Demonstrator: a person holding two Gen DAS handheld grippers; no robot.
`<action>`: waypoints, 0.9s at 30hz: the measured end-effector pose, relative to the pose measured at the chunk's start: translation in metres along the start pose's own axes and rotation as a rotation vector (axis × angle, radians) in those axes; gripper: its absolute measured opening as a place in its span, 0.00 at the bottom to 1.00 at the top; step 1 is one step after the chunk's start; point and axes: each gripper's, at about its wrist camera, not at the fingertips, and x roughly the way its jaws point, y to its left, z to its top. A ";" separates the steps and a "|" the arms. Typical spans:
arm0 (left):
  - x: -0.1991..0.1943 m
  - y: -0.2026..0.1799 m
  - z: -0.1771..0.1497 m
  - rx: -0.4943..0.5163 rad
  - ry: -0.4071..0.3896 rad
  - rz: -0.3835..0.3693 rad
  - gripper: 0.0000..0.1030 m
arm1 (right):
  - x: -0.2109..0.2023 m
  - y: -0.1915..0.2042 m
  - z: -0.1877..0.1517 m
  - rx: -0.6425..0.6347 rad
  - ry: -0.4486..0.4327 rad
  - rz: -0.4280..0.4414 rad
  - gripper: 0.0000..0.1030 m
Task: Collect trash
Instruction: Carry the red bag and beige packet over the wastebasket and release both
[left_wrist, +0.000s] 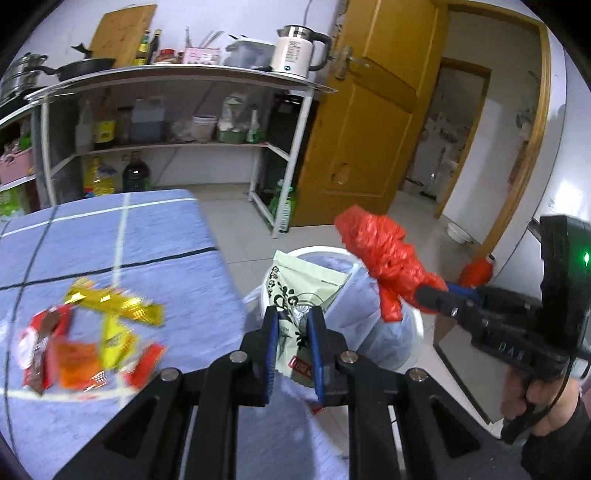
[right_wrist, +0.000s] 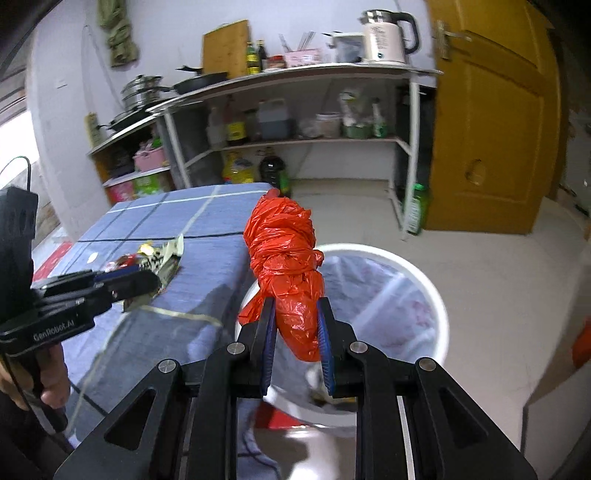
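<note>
My left gripper (left_wrist: 291, 314) is shut on a pale green snack packet (left_wrist: 299, 291) and holds it over the near rim of a white lined bin (left_wrist: 391, 347) on the floor. My right gripper (right_wrist: 295, 306) is shut on a knotted red plastic bag (right_wrist: 284, 251), carried above the bin (right_wrist: 436, 295) beside the table's corner. That red bag (left_wrist: 384, 258) and the right gripper (left_wrist: 436, 291) show at the right of the left wrist view. The left gripper (right_wrist: 147, 280) with the packet (right_wrist: 166, 258) shows at the left of the right wrist view.
A blue checked tablecloth (left_wrist: 140, 236) covers the table, with several gold, red and orange wrappers (left_wrist: 92, 332) lying on it. A metal shelf rack (left_wrist: 177, 110) with bottles and a kettle (left_wrist: 299, 48) stands behind. A yellow door (left_wrist: 373, 122) stands open at the right. A hand (left_wrist: 546, 398) grips the right tool.
</note>
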 end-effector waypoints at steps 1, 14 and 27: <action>0.007 -0.005 0.002 0.003 0.008 -0.011 0.17 | 0.001 -0.005 -0.002 0.009 0.006 -0.009 0.21; 0.078 -0.042 0.011 -0.020 0.084 -0.039 0.20 | 0.023 -0.054 -0.018 0.103 0.081 -0.083 0.21; 0.101 -0.040 0.007 -0.060 0.130 -0.019 0.37 | 0.042 -0.065 -0.021 0.141 0.144 -0.126 0.25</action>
